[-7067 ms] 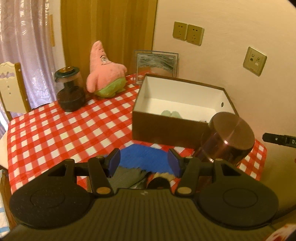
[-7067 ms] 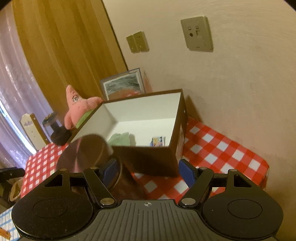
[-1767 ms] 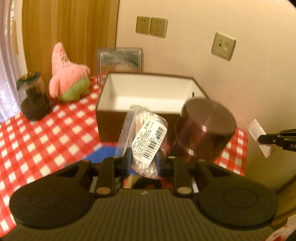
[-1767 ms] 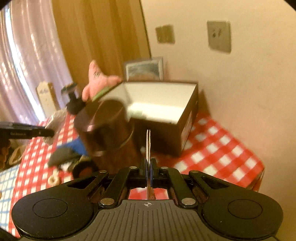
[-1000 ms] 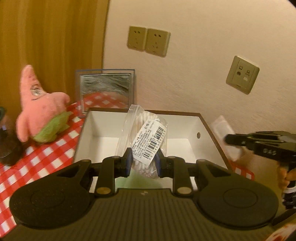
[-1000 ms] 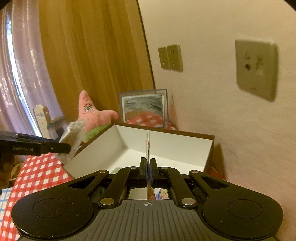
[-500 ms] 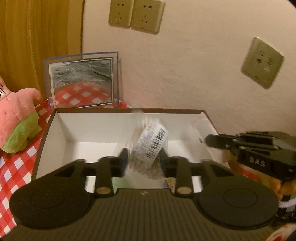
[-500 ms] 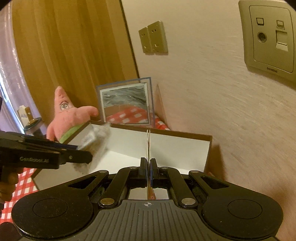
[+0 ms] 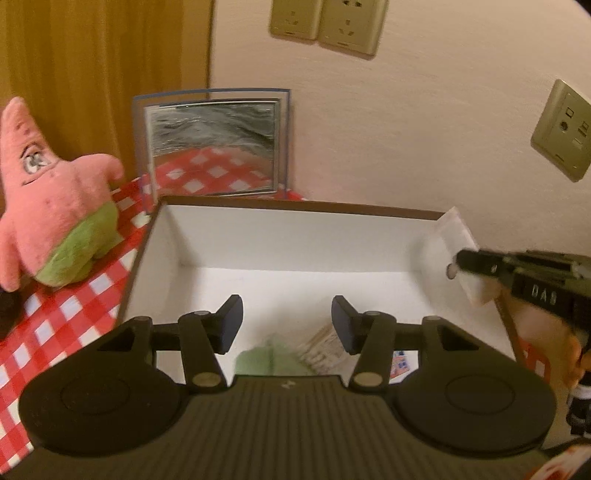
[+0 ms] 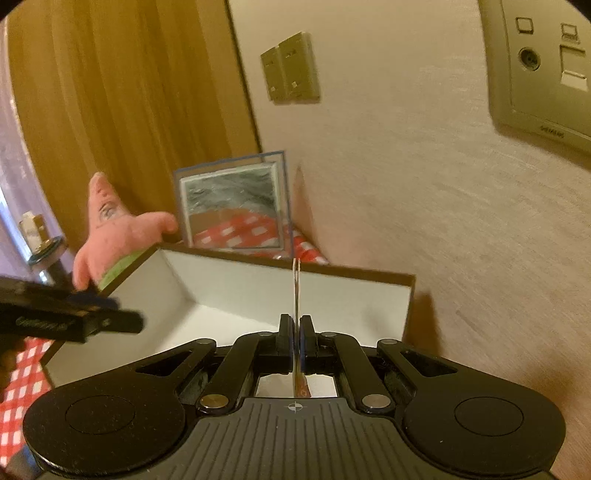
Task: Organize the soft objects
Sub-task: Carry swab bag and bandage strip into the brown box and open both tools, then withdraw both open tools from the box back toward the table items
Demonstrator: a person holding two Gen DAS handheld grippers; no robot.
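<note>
Claws hang over the brown cardboard box (image 9: pixel 332 212): left claw (image 9: pixel 287 325) is opening, nothing between; right claw (image 10: pixel 295 332) pinches a thin white packet (image 9: pixel 456 240).

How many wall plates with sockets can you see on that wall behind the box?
3. A pair sits side by side high on the wall above the picture frame; the third is lower, to the right. More may lie outside the view.
</note>
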